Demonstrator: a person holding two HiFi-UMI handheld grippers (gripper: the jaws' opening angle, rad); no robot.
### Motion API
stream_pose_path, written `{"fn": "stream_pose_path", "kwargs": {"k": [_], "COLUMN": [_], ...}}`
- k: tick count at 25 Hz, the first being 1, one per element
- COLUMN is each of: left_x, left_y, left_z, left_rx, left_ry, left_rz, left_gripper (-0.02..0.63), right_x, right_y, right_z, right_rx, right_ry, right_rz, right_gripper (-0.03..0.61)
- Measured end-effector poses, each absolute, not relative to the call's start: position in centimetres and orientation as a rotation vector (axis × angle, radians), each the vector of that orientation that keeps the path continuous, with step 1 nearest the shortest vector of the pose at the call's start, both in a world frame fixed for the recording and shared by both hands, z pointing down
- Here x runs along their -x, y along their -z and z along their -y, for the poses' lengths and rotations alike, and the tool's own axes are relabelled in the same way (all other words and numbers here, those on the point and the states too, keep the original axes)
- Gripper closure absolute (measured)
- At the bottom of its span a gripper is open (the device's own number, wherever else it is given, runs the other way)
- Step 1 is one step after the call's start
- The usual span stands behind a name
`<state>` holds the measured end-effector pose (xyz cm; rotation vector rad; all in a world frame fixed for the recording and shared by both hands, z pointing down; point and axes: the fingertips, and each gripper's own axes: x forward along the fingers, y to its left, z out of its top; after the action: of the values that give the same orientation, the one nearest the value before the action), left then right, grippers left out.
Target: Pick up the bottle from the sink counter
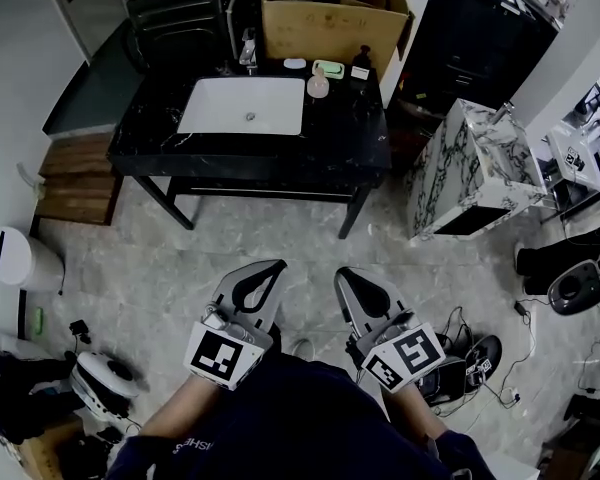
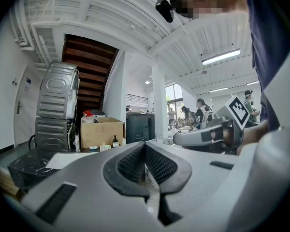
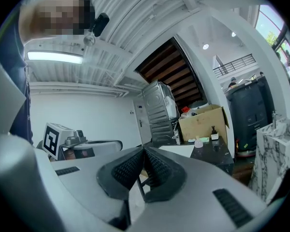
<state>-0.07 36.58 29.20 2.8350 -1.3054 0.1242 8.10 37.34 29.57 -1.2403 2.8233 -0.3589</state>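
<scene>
With the left gripper (image 1: 274, 268) and right gripper (image 1: 346, 276) both closed on nothing, well short of the sink counter (image 1: 348, 140), this looks like the approach: next, one must open toward the pale pink bottle (image 1: 318, 84) at the counter's back edge, right of the basin (image 1: 245, 106).

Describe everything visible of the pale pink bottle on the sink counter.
The pale pink bottle is small, squat and rounded, narrowing to a top too small to make out. It stands upright on the black counter, by the white basin's right rear corner. Only the counter is seen to touch it.
</scene>
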Motion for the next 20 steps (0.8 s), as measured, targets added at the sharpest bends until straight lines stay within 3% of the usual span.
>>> {"fn": "stream_pose_path", "kwargs": {"k": [20], "left_x": [8.0], "left_y": [-30.1], "left_z": [-21.0], "left_rx": [-2.809], "left_ry": [-0.068], "left_rz": [1.240], "left_gripper": [0.606], "right_x": [-0.5], "right_y": [-30.7], "right_z": [-22.7], "right_rx": [1.330], "right_ry": [0.416], "right_rz": [-2.812], "right_gripper": [0.552]}}
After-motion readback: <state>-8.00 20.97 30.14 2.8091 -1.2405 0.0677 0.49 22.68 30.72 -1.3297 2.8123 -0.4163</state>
